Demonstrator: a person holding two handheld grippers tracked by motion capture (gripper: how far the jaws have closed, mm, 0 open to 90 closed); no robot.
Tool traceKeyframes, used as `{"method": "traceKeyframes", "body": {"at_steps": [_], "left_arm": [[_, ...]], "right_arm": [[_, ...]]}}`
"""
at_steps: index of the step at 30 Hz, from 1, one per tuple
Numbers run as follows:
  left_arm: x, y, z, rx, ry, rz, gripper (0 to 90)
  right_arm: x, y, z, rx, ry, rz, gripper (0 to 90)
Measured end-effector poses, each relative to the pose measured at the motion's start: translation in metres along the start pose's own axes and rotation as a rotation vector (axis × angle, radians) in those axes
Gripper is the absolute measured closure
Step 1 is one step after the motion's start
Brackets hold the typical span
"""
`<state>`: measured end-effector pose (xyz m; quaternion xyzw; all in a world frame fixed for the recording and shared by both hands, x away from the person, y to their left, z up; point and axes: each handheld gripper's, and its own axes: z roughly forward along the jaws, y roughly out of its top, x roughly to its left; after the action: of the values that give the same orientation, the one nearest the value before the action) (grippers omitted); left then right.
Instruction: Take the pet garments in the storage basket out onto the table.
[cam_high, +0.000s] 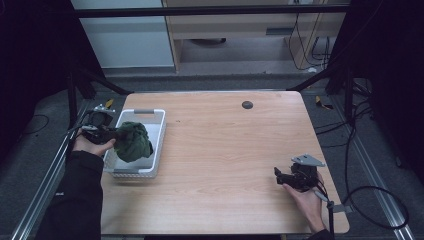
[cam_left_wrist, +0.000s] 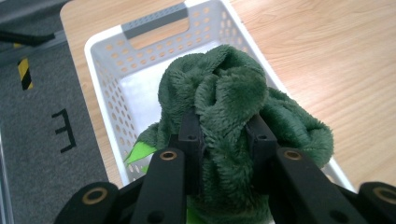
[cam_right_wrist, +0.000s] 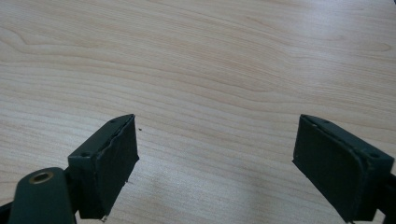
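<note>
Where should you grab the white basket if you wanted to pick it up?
Probably by the grey handle bar at the white basket's far end, coming from above: a slot beneath lets a jaw slip under. The green fluffy cloth, in the left gripper, leaves it uncovered.

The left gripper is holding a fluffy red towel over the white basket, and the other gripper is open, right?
Not quite: the fluffy towel is dark green, not red, as the left gripper view shows. The left gripper does hold it over the white perforated plastic basket, and the right gripper is open.
</note>
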<state>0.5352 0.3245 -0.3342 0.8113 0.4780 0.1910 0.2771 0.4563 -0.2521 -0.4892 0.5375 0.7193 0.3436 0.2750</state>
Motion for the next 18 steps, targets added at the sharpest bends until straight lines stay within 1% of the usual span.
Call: {"method": "traceKeyframes", "body": {"at_steps": [1, 2, 3, 4, 6, 7, 8, 9, 10, 11, 12, 13, 14, 15, 16, 17, 18], "left_arm": [[-0.001, 0.001, -0.004, 0.000, -0.002, 0.012, 72.6], [-0.001, 0.001, -0.004, 0.000, -0.002, 0.012, 72.6], [-0.004, 0.004, -0.011, -0.002, -0.005, 0.029, 72.6], [-0.004, 0.004, -0.011, -0.002, -0.005, 0.029, 72.6], [-0.006, 0.008, -0.022, -0.009, -0.015, 0.055, 72.6], [-0.006, 0.008, -0.022, -0.009, -0.015, 0.055, 72.6], [-0.009, 0.010, -0.029, -0.014, -0.024, 0.071, 72.6], [-0.010, 0.011, -0.033, -0.012, -0.027, 0.083, 72.6], [-0.010, 0.011, -0.033, -0.012, -0.027, 0.083, 72.6], [-0.012, 0.012, -0.036, -0.012, -0.030, 0.097, 72.6], [-0.014, 0.013, -0.039, -0.015, -0.036, 0.106, 72.6], [-0.017, 0.014, -0.046, -0.024, -0.055, 0.127, 72.6], [-0.017, 0.014, -0.046, -0.024, -0.055, 0.127, 72.6], [-0.020, 0.015, -0.049, -0.033, -0.061, 0.136, 72.6], [-0.024, 0.017, -0.054, -0.034, -0.075, 0.158, 72.6], [-0.024, 0.017, -0.054, -0.034, -0.075, 0.158, 72.6], [-0.027, 0.017, -0.058, -0.030, -0.080, 0.179, 72.6]], "right_arm": [[0.000, 0.000, 0.000, -0.001, 0.001, 0.000, 13.8], [0.000, 0.000, -0.001, -0.002, 0.004, 0.004, 13.8], [0.000, 0.000, -0.001, -0.003, 0.004, 0.007, 13.8], [0.000, 0.000, -0.001, -0.003, 0.004, 0.007, 13.8], [0.000, 0.000, -0.001, -0.003, 0.004, 0.005, 13.8], [0.000, 0.000, -0.001, -0.003, 0.004, 0.005, 13.8], [0.000, 0.000, -0.001, -0.005, 0.005, 0.008, 13.8], [0.000, 0.000, -0.001, -0.003, 0.004, 0.006, 13.8], [0.000, -0.001, -0.001, -0.004, 0.003, 0.005, 13.8], [0.000, -0.001, -0.001, -0.004, 0.003, 0.005, 13.8], [-0.001, -0.001, 0.000, -0.004, 0.004, 0.003, 13.9], [-0.001, -0.001, 0.000, -0.005, 0.003, 0.002, 13.9], [-0.001, -0.001, 0.000, -0.005, 0.003, 0.002, 13.9], [-0.001, -0.001, -0.001, -0.007, 0.002, 0.001, 13.9], [-0.001, -0.001, -0.001, -0.007, 0.002, 0.002, 13.9], [-0.001, -0.001, -0.001, -0.007, 0.002, 0.002, 13.9], [-0.001, -0.001, 0.000, -0.007, 0.002, 0.001, 13.9]]}}
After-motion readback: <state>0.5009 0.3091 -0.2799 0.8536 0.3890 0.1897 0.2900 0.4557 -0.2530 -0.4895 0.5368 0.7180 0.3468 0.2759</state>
